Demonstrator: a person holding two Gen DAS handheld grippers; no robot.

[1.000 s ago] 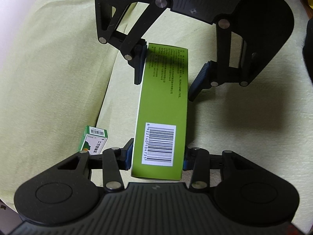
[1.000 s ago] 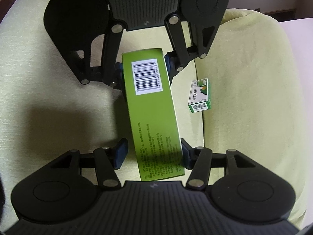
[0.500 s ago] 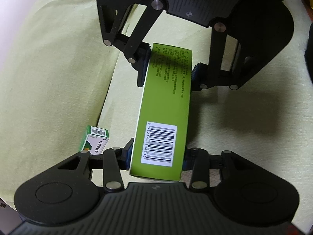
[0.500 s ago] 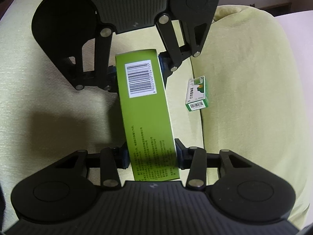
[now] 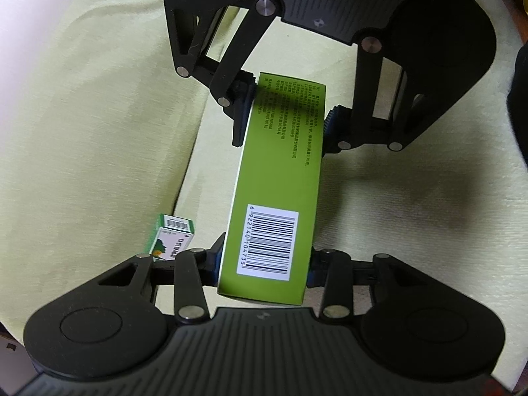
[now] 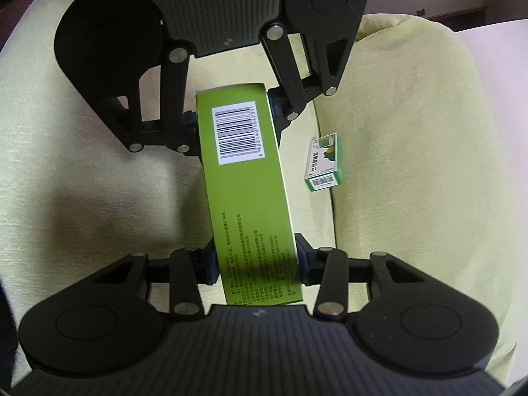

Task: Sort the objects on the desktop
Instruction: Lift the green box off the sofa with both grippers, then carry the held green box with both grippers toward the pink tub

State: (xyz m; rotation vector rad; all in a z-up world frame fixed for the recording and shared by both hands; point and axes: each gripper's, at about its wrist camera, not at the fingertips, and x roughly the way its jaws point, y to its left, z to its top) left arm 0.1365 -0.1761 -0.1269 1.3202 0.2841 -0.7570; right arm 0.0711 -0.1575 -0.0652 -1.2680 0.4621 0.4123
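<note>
Left gripper (image 5: 265, 264): your pads clamp the long green carton (image 5: 277, 178), barcode end.
Right gripper (image 6: 255, 264): clamped on the carton's small-print end.
Small box (image 5: 170, 241): lower left, partly hidden behind your linkage.

Left tool (image 5: 264, 264) was matte black plastic with a ribbed base plate, two rounded side lobes bearing embossed discs, and linkage bars fixed by silver rivets. Finger pads (image 5: 217, 260) were blue. Right tool (image 6: 255, 260) matched in build (same rivets, same ribbing).
</note>
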